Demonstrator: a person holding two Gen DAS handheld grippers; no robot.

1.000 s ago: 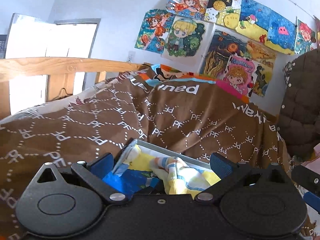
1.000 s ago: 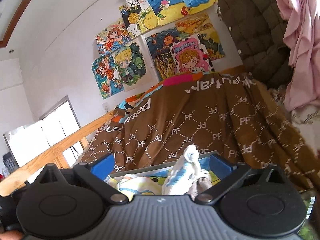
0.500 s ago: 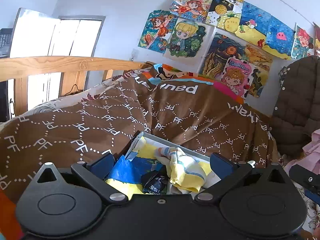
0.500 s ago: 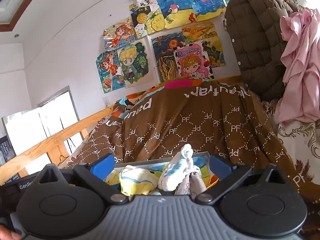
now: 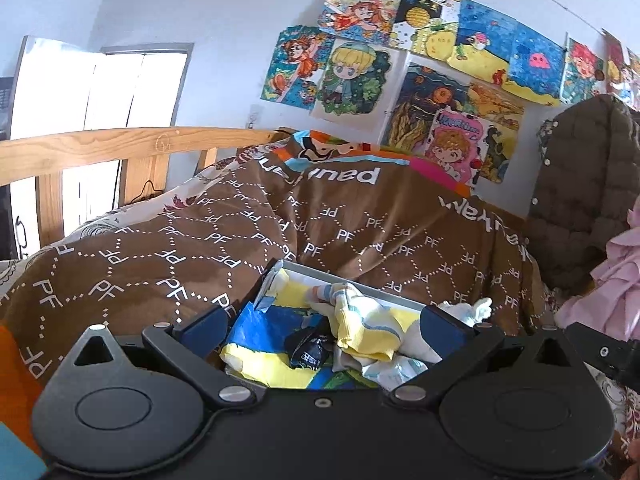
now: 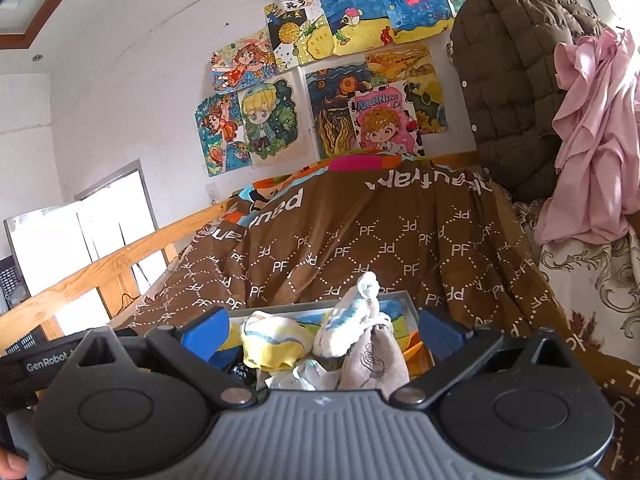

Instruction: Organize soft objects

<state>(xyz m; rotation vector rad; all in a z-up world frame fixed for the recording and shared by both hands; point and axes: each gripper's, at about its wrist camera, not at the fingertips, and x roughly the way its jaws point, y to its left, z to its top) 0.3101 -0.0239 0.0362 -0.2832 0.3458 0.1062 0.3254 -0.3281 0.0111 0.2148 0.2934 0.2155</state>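
A shallow grey-rimmed tray (image 5: 360, 286) with a blue and yellow picture base lies on the brown "PF" blanket (image 5: 200, 240). In it are a yellow and white sock (image 5: 366, 332), a black rolled sock (image 5: 308, 350) and a white and blue sock (image 5: 468, 310). My left gripper (image 5: 322, 326) is open above the tray, nothing between its blue pads. In the right wrist view the tray (image 6: 396, 298) holds the yellow sock (image 6: 272, 344), the white and blue sock (image 6: 352, 320) and a grey printed sock (image 6: 376, 364). My right gripper (image 6: 322, 332) is open over them.
A wooden bed rail (image 5: 120, 146) runs along the left. A brown quilted jacket (image 6: 516, 80) and pink cloth (image 6: 596, 140) hang at the right. Drawings (image 5: 400, 60) cover the wall behind the bed. The other gripper's body shows at the right edge (image 5: 604, 352).
Both grippers have pulled back and tilted a little, so more of the tray and socks shows between the fingers. The socks lie where they were.
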